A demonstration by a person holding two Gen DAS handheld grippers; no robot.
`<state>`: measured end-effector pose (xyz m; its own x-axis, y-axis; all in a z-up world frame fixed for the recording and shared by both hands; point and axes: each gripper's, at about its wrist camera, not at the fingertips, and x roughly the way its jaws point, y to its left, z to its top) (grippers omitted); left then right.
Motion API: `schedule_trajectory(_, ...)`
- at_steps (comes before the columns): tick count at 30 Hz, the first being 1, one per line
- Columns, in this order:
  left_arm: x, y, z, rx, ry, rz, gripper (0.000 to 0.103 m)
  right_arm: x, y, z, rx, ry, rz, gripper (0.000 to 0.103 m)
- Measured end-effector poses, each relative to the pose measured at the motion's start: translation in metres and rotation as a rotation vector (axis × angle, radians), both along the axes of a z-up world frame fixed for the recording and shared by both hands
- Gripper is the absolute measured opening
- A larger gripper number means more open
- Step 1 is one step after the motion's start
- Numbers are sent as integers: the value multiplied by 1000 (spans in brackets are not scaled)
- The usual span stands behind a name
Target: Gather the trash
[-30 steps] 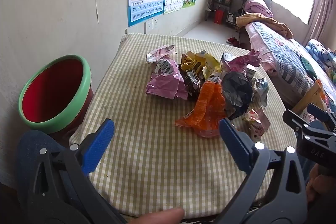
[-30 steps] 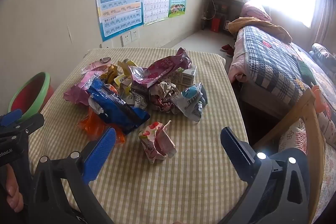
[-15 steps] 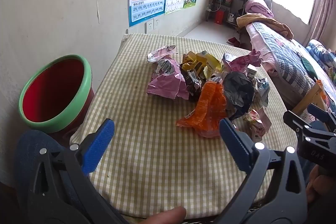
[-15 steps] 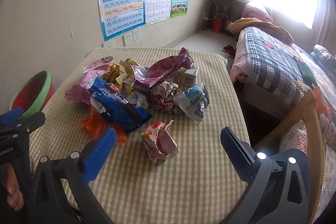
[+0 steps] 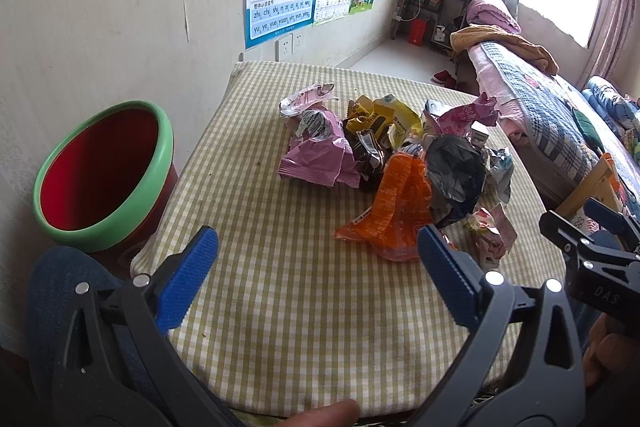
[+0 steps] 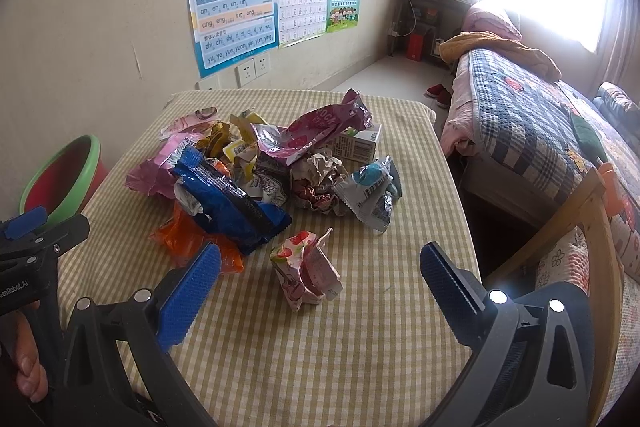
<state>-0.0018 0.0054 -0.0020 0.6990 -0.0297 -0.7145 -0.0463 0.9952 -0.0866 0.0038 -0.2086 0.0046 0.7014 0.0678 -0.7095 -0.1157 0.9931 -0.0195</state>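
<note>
Although both fisheye views bend the room's edges, the trash pile (image 6: pixel 272 179) reads clearly at the middle of the table (image 5: pixel 304 327), which is covered in yellow-and-white checked cloth. Wrappers overlap, so most are partly hidden: an orange wrapper (image 5: pixel 394 215) lies largely under a blue wrapper (image 6: pixel 232 203) in the right view, and a small carton (image 6: pixel 356 143) shows only 1 end behind a pink foil bag (image 6: pixel 316 131). Print on the crinkled foils is too small to read. 1 crumpled strawberry-print wrapper (image 6: pixel 306 271) sits apart, nearest the right gripper (image 6: pixel 320 287). That gripper is spread wide with nothing between its ribbed blue pads (image 6: pixel 188 303). The left gripper (image 5: pixel 318 275) is likewise spread and empty, above bare cloth before the pile. Just beside the table's left edge stands a round bin (image 5: pixel 96 179), red inside with a green rim; its base is cut off from sight. A fingertip (image 5: pixel 324 417) intrudes at the bottom edge.
</note>
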Motion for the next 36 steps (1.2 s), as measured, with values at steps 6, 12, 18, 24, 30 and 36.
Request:
schedule_trajectory(6,0,-3,-2,5,0,-11,98,0,-2,0,3,3,1,96)
schedule_trajectory(12,0,-5,-2,5,0,-20,98,1,-2,-1,3,4,2,96)
schedule_trajectory(18,1,-4,-3,-1,2,-20,98,0,-1,-1,4,3,2,96)
schedule_trajectory(24,2,-4,-3,0,2,-21,98,1,-1,-2,3,5,3,96)
schedule_trajectory(30,2,-4,-3,-1,2,-20,98,0,0,-3,3,6,4,96)
schedule_trajectory(36,2,-4,-3,-2,4,-20,98,1,0,-4,4,10,4,96)
